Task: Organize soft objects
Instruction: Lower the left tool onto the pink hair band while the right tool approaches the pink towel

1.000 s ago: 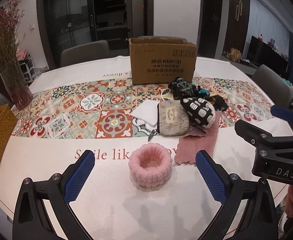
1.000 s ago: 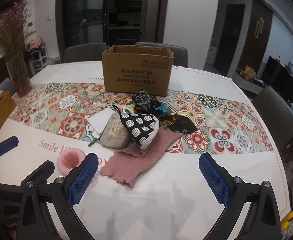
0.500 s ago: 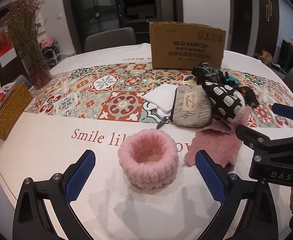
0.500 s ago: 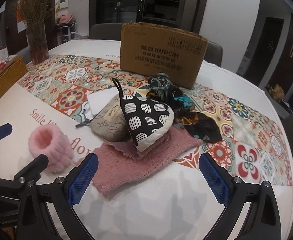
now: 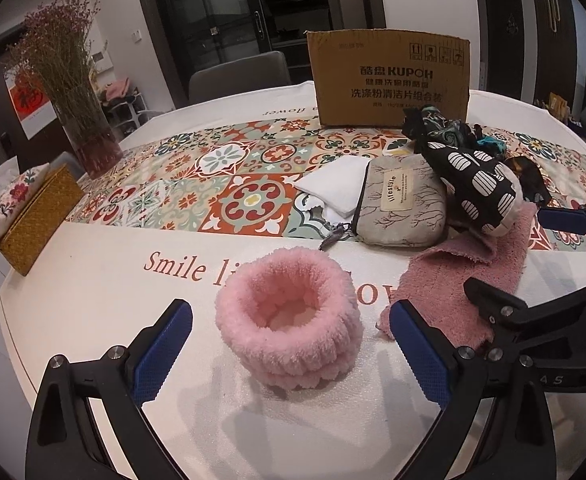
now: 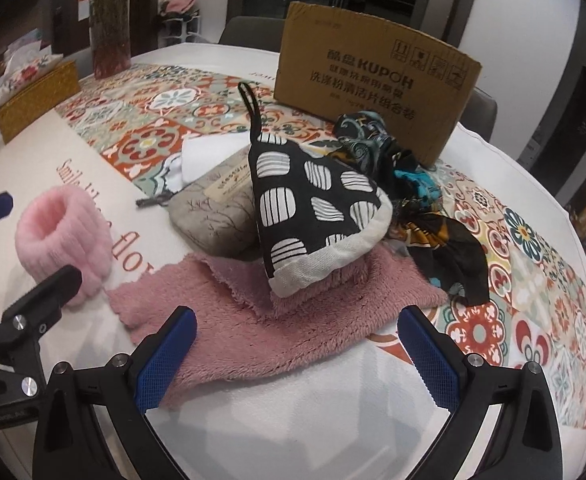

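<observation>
- the left gripper (image 5: 291, 344) stands with its blue-padded fingers (image 5: 161, 354) spread wide, holding nothing; the fluffy pale pink ring-shaped headband (image 5: 289, 324) sits on the cloth right between the two pads, touching neither.
- the right gripper (image 6: 297, 354) is spread just as wide and empty; the near edge of the dusty pink fleece cloth (image 6: 277, 316) lies between its fingers, reaching under the left pad.
- just ahead of the right fingers, on the fleece cloth, leans the black pouch with white striped ovals and a cream base (image 6: 313, 208); beyond the left pad, the grey fabric zip pouch with a tree print (image 6: 217, 212) lies against it.
- past the right pad there is a crumpled heap of dark patterned scarves (image 6: 413, 200); a folded white cloth (image 5: 341, 190) lies further out, ahead of the left gripper.
- the brown cardboard box with printed lettering (image 5: 389, 80) stands well beyond all the fingers at the far side; from here its inside is hidden.
- by my reckoning the tidying has hardly begun: every soft thing i can see lies loose on the table, none is gripped, and the headband looks the first to be picked.
- the round table (image 5: 93, 300) wears a white cloth with red lettering and a bright tile-patterned runner; off to the left stand a glass vase of dried pinkish flowers (image 5: 73, 96) and a woven tissue box with a floral cover (image 5: 33, 216).
- around it are grey chairs, dark glass doors and white walls.
</observation>
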The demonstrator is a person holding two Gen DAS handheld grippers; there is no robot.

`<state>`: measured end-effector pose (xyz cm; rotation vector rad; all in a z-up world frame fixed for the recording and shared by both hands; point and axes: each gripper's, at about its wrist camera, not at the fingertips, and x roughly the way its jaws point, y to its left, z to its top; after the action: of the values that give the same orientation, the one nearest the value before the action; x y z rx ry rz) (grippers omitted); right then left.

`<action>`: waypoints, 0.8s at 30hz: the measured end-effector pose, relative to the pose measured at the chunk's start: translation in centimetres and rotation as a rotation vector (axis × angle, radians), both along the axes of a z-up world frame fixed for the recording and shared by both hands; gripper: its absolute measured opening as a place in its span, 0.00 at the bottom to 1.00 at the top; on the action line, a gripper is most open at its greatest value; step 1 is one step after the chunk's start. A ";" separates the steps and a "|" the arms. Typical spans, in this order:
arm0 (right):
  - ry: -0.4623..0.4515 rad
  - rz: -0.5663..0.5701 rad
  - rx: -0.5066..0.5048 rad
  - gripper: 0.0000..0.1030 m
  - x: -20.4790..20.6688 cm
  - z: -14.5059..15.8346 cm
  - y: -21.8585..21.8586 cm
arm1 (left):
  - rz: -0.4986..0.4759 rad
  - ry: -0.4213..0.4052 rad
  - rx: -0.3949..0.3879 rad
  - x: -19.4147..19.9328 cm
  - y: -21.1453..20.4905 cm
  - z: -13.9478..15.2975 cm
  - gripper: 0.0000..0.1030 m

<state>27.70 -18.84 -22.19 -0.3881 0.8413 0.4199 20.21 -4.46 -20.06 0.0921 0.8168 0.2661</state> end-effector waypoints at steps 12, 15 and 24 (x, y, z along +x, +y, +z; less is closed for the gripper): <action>0.052 0.044 0.024 0.99 1.7 -1.3 0.1 | 0.014 0.017 -0.034 1.0 0.2 -0.8 0.88; 0.109 0.008 0.082 0.99 2.2 -1.6 -0.5 | 0.015 0.019 -0.050 1.1 0.2 -0.9 0.85; 0.110 -0.009 0.104 0.88 1.8 -1.6 -0.6 | 0.006 0.023 -0.063 1.3 0.5 -1.0 0.65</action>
<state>29.51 -19.45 -23.75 -0.2671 0.9232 0.4779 21.47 -3.94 -21.10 0.0331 0.8473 0.2451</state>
